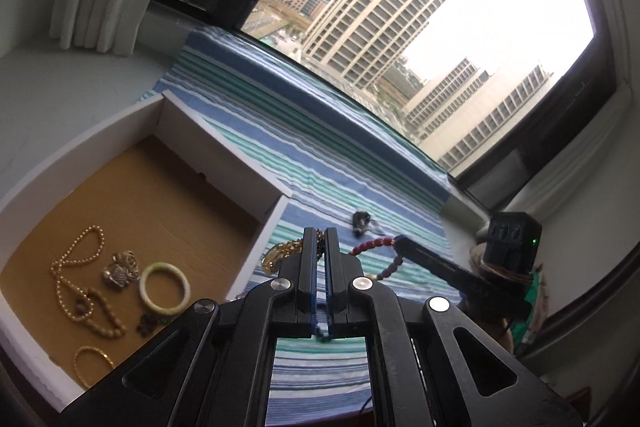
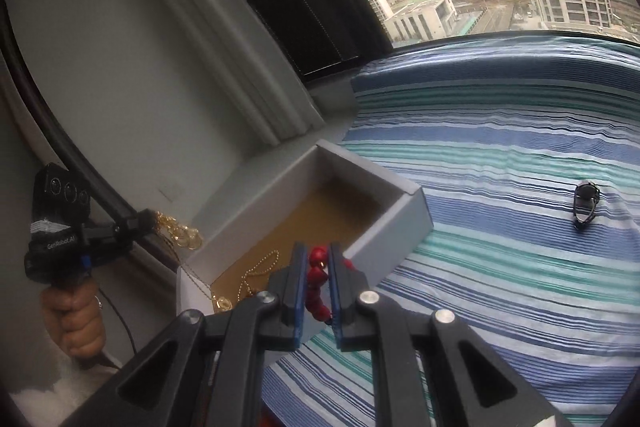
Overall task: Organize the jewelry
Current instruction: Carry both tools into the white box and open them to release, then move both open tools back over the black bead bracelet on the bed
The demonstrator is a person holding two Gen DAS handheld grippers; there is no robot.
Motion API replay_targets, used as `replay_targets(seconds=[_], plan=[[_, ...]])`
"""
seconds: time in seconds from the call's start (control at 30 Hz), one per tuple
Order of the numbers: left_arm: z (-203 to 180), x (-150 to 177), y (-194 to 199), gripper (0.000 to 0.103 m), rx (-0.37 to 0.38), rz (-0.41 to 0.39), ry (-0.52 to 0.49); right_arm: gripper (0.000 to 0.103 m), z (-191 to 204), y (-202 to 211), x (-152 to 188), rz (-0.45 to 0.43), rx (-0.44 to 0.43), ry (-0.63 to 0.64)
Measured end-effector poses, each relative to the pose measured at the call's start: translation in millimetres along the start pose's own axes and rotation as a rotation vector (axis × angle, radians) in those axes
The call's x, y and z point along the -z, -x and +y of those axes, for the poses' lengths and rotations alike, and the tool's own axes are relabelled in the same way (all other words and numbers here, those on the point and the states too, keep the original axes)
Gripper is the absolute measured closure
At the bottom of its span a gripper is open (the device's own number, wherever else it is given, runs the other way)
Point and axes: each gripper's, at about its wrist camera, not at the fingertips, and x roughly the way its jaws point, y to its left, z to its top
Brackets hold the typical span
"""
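Two cameras split the scene between them. From the left wrist, the white box (image 1: 224, 143) lies at the left with its brown floor fully in sight, holding what look like five or six pieces, though the fisheye blurs them: a gold bead chain (image 1: 78, 259), a silver charm (image 1: 122, 269), one pale bangle (image 1: 165, 289), a tan bead bracelet (image 1: 102, 315), a thin gold ring-shaped bangle (image 1: 93, 365) and a small dark lump I cannot identify. Right of the box, the left gripper (image 1: 320, 239) has its fingers pressed together on a gold necklace (image 1: 282, 251), which hangs over the striped cloth (image 1: 320, 131). Further right sits one dark ring (image 1: 362, 219), then the other gripper carrying a red bead bracelet (image 1: 376, 242).

From the right wrist, a hand (image 2: 76, 323) grips the left tool at far left, with gold links dangling beside the box rim; only a far corner of the box floor shows. The right gripper (image 2: 318, 259) pinches the red beads between blue pads. The same single ring lies alone on the cloth at right.
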Motion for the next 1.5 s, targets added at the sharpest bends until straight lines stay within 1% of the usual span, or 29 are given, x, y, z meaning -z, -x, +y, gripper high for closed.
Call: replay_targets(seconds=[0.17, 0.27, 0.4, 0.53, 0.63, 0.67, 0.7, 0.77, 0.8, 0.83, 0.87, 0.9, 0.93, 0.97, 1.0, 1.03, 1.1, 1.17, 1.23, 1.27, 1.37, 1.43, 1.5], plan=[[45, -14, -5, 0.102, -0.072, -0.020, 0.046, 0.092, 38, -54, -24, 0.030, -0.055, 0.058], [71, -21, -23, 0.102, -0.104, 0.001, 0.073, 0.092, 54, -94, -30, 0.077, -0.063, 0.073], [102, -24, -65, 0.102, -0.144, 0.059, 0.109, 0.092, 60, -153, -30, 0.141, -0.012, 0.096], [129, -20, -108, 0.102, -0.205, 0.115, 0.129, 0.092, 49, -203, -25, 0.208, 0.081, 0.101], [143, -14, -140, 0.102, -0.254, 0.159, 0.126, 0.092, 35, -230, -19, 0.251, 0.142, 0.103], [145, -11, -150, 0.102, -0.266, 0.178, 0.120, 0.092, 30, -236, -17, 0.258, 0.162, 0.102], [149, -8, -159, 0.100, -0.280, 0.196, 0.122, 0.090, 25, -240, -14, 0.266, 0.176, 0.096], [156, 1, -169, 0.097, -0.314, 0.234, 0.142, 0.090, 15, -245, -11, 0.271, 0.202, 0.076], [157, 4, -169, 0.093, -0.322, 0.243, 0.150, 0.085, 11, -244, -9, 0.269, 0.217, 0.066], [155, 8, -165, 0.081, -0.322, 0.241, 0.153, 0.074, 7, -240, -8, 0.265, 0.218, 0.056], [151, 9, -159, 0.073, -0.326, 0.229, 0.146, 0.071, 4, -231, -7, 0.255, 0.215, 0.049], [145, 10, -150, 0.060, -0.335, 0.208, 0.132, 0.069, 4, -222, -7, 0.236, 0.212, 0.048], [136, 10, -140, 0.050, -0.346, 0.182, 0.109, 0.069, 6, -212, -8, 0.211, 0.211, 0.058], [126, 11, -130, 0.045, -0.353, 0.156, 0.080, 0.067, 9, -198, -9, 0.185, 0.209, 0.076], [113, 13, -119, 0.037, -0.350, 0.128, 0.051, 0.058, 13, -184, -8, 0.160, 0.207, 0.100], [101, 16, -108, 0.029, -0.343, 0.101, 0.025, 0.046, 16, -169, -6, 0.135, 0.210, 0.122], [74, 25, -89, 0.024, -0.317, 0.058, -0.027, 0.037, 18, -138, 2, 0.095, 0.227, 0.147], [46, 39, -75, 0.022, -0.291, 0.032, -0.091, 0.037, 14, -112, 12, 0.074, 0.236, 0.146], [20, 58, -65, 0.014, -0.262, 0.017, -0.149, 0.037, 2, -86, 21, 0.059, 0.250, 0.126], [8, 70, -65, 0.012, -0.247, 0.019, -0.177, 0.037, -6, -72, 27, 0.045, 0.268, 0.113], [-24, 113, -79, 0.011, -0.199, 0.060, -0.237, 0.037, -28, -33, 50, 0.014, 0.378, 0.102], [-41, 142, -103, 0.011, -0.183, 0.111, -0.249, 0.037, -40, -9, 75, 0.006, 0.432, 0.112], [-51, 172, -129, 0.011, -0.167, 0.177, -0.251, 0.037, -54, 8, 106, 0.005, 0.481, 0.103]])
